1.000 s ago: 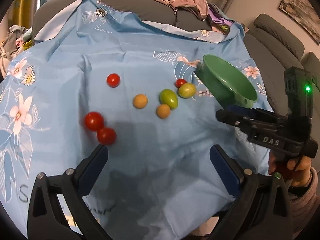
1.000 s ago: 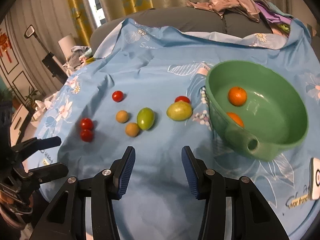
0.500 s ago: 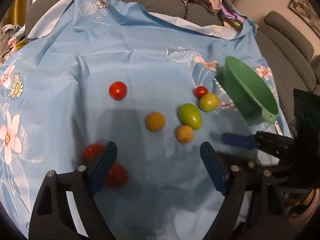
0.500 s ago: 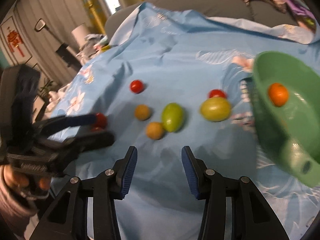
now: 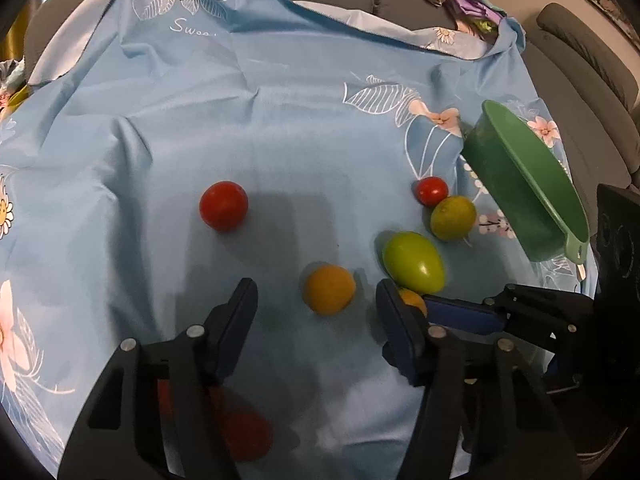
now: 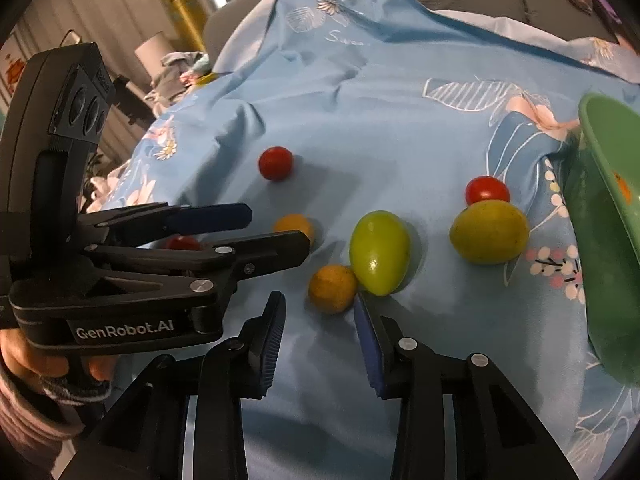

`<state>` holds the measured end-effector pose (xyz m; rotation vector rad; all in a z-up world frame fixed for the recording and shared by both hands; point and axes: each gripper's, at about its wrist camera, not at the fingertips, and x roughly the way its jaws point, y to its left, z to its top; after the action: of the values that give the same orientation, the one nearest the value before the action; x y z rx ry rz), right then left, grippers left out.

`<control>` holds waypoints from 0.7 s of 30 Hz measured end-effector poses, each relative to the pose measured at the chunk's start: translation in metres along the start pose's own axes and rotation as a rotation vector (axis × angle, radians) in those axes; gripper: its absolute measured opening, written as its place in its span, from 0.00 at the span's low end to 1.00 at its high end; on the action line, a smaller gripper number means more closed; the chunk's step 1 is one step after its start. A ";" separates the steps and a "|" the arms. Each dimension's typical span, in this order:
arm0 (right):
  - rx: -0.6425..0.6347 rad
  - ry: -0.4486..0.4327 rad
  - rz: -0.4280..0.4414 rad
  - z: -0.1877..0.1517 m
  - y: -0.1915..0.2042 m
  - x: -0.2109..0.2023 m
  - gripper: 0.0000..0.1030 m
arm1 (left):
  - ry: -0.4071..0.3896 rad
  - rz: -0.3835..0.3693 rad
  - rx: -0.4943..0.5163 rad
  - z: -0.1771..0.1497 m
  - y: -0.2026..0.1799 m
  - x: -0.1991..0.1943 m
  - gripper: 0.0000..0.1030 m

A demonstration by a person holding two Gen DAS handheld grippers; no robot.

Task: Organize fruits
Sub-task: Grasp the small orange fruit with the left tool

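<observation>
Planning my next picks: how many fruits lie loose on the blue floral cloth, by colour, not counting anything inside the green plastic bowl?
Red round tomatoes: 4 (two partly hidden low in the left wrist view)
Orange round fruits: 2
Green oval fruit: 1
Yellow-green round fruit: 1
Total: 8

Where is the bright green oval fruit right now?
In the right wrist view the green oval fruit lies mid-frame on the blue cloth, touching a small orange fruit, left of the yellow-green fruit.
</observation>
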<state>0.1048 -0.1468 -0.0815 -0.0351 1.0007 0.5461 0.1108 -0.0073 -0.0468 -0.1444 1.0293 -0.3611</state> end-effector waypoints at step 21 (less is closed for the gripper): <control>0.008 -0.018 -0.009 -0.004 -0.005 -0.003 0.27 | 0.018 0.066 0.104 -0.001 -0.018 0.008 0.26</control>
<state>0.1022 -0.1534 -0.0820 -0.0275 0.9850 0.5331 0.1095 -0.0268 -0.0482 -0.0134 1.0279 -0.3559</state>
